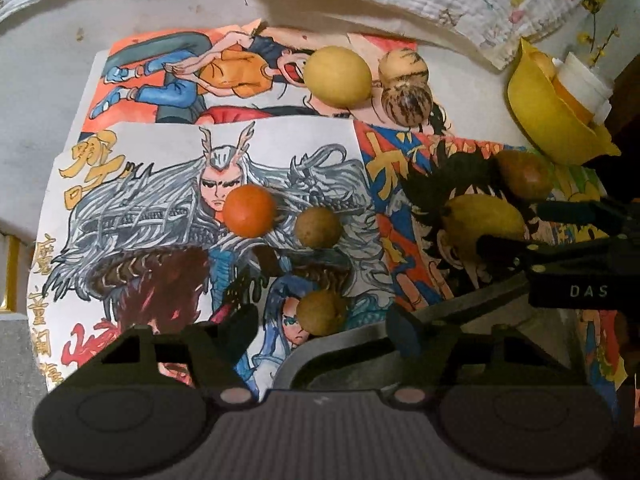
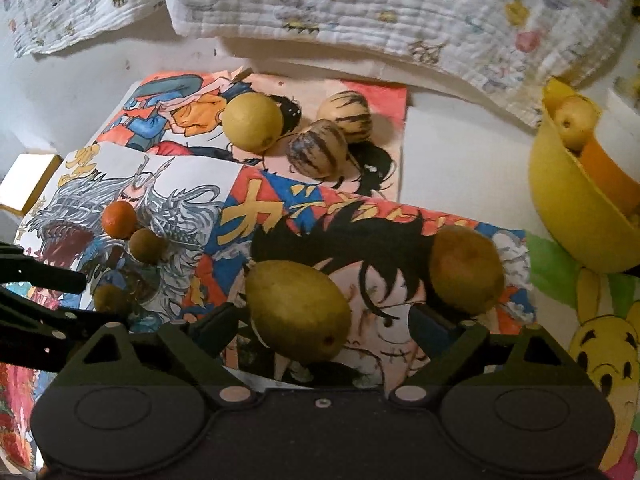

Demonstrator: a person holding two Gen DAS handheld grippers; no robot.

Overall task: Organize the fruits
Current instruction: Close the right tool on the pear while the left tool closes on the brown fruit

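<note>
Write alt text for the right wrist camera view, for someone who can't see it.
The open right tool frames a yellow-green pear lying on manga drawings, not gripped. A brownish pear lies beside it; a yellow bowl holding a fruit stands at right, more fruit farther back.

A large yellow-green pear lies tilted beside a brownish pear; a round yellow fruit touches two striped melons; a small orange sits by two brown round fruits.

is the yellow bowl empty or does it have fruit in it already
Not empty. In the right wrist view the yellow bowl holds at least one yellow round fruit near its far rim, beside an orange insert; any more cannot be told.
</note>
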